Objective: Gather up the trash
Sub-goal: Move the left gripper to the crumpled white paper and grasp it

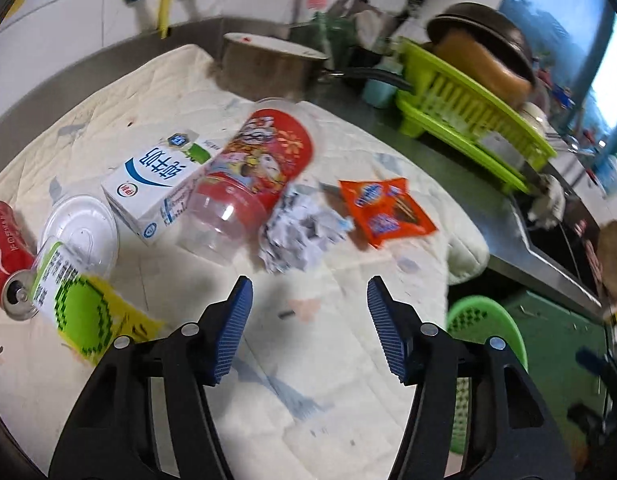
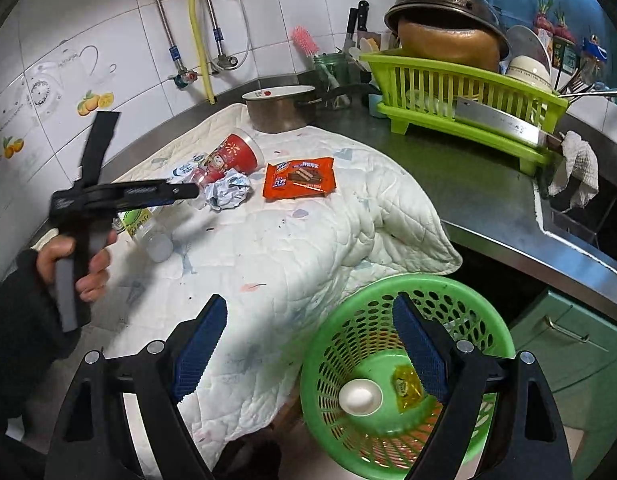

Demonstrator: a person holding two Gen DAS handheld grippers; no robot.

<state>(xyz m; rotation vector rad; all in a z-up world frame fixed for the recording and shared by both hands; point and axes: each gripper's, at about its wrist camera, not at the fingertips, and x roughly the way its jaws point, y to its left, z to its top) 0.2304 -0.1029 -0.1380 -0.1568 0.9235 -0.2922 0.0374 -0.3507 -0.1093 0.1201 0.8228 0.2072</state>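
A white quilt [image 2: 308, 248] is covering the surface, trash lying at its ten o'clock: red cup [image 1: 264, 152], milk carton [image 1: 156, 196], crumpled paper [image 1: 296, 232], orange wrapper [image 1: 384, 210]. The green basket [image 2: 340, 332] is sitting at five o'clock. The left gripper [image 1: 308, 328] and the right gripper [image 2: 308, 352] are both hanging with jaws apart, empty.

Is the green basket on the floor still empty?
No, the green basket already holds a white egg-shaped thing and a yellow wrapper.

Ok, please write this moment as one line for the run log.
left tongs: open, empty, over quilt | right tongs: open, empty | basket: two items in | crumpled paper, wrapper: on quilt
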